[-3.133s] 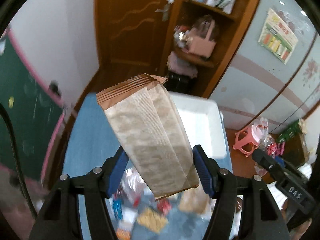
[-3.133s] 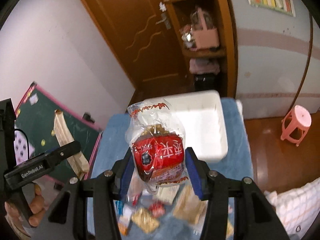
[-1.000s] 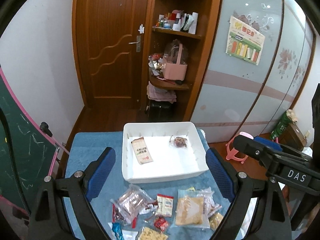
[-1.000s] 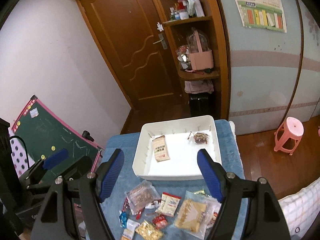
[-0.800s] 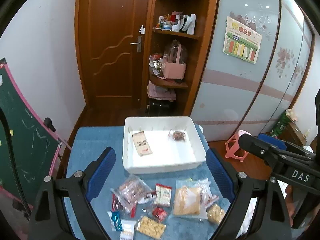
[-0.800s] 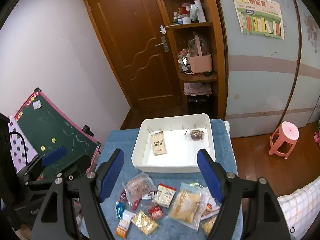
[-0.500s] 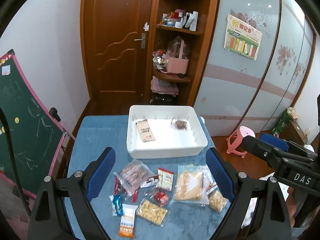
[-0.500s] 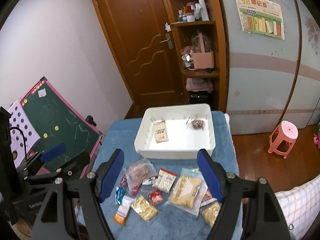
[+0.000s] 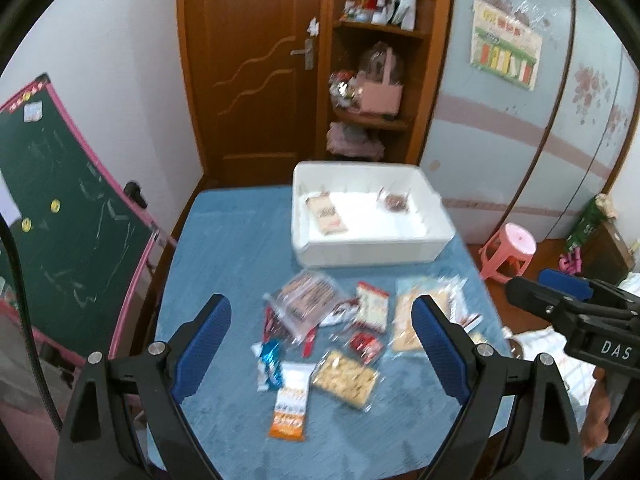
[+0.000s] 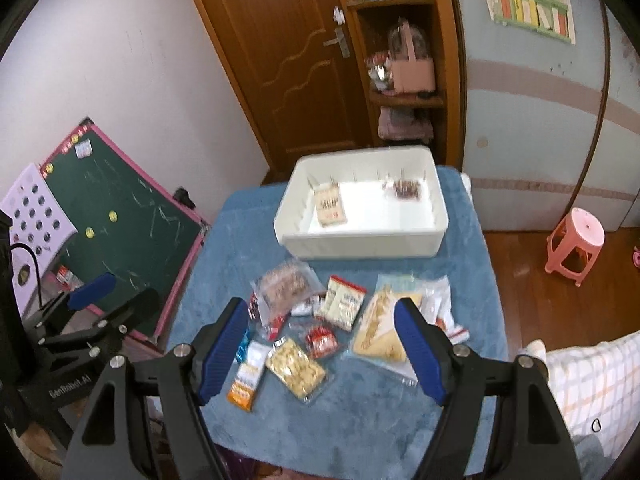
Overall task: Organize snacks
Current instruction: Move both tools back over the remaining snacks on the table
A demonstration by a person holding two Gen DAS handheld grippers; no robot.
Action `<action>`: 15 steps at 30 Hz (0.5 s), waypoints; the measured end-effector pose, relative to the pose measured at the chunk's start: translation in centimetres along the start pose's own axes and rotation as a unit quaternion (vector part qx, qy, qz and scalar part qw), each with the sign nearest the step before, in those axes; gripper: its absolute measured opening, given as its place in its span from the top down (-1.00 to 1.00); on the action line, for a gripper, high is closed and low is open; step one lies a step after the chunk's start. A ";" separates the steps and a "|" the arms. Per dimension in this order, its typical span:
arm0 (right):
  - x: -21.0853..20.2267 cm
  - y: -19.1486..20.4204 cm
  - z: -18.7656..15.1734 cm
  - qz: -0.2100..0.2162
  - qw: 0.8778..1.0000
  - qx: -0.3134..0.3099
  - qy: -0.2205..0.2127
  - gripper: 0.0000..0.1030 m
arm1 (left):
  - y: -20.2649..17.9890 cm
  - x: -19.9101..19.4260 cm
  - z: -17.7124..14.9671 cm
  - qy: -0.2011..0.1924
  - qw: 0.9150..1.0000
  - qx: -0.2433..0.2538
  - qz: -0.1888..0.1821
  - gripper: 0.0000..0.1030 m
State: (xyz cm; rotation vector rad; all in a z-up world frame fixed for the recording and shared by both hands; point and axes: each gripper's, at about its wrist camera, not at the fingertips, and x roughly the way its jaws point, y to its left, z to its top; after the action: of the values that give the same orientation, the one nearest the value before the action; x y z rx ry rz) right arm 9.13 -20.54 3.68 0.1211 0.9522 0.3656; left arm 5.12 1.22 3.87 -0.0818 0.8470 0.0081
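A white bin [image 9: 362,247] [image 10: 360,246] stands at the far side of a blue-covered table [image 9: 224,256] [image 10: 224,256]. In it lie a brown paper packet [image 9: 326,216] [image 10: 330,205] and a small clear bag of dark snacks [image 9: 396,202] [image 10: 405,190]. Several loose snack packets [image 9: 346,378] [image 10: 296,368] lie on the cloth in front of the bin. My left gripper [image 9: 320,346] is open and empty, held above the packets. My right gripper [image 10: 320,346] is open and empty above them too; it also shows at the right of the left wrist view [image 9: 560,300].
A green chalkboard [image 9: 60,224] [image 10: 116,220] leans at the table's left edge. A pink stool [image 9: 510,248] [image 10: 576,242] stands on the floor to the right. A wooden door and shelf unit are behind the table. A checked cloth [image 10: 592,392] lies at the near right.
Both grippers let go of the brown packet and the red-labelled bag, which now lie in the bin. Both have since pulled back toward the near side, bringing the loose packets into view.
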 end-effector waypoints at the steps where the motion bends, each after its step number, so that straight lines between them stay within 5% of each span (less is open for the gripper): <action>1: 0.8 0.0 -0.6 -0.003 1.000 0.000 0.009 -0.48 | 0.3 0.4 -0.4 0.007 1.000 -0.001 0.003 -0.77; 8: 6.5 0.2 -5.2 -0.012 0.997 -0.022 0.070 -0.48 | 3.4 4.7 -5.3 0.067 0.997 -0.011 0.046 -0.77; 15: 12.9 1.6 -9.5 -0.006 0.989 -0.078 0.129 -0.48 | 5.3 10.5 -10.5 0.135 0.990 -0.026 0.026 -0.77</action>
State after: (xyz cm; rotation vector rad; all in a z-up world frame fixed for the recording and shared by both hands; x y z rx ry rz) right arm 7.78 -14.98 -11.33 -0.0778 1.1748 0.4502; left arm 4.05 5.49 -11.25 -0.1108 1.1191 0.0702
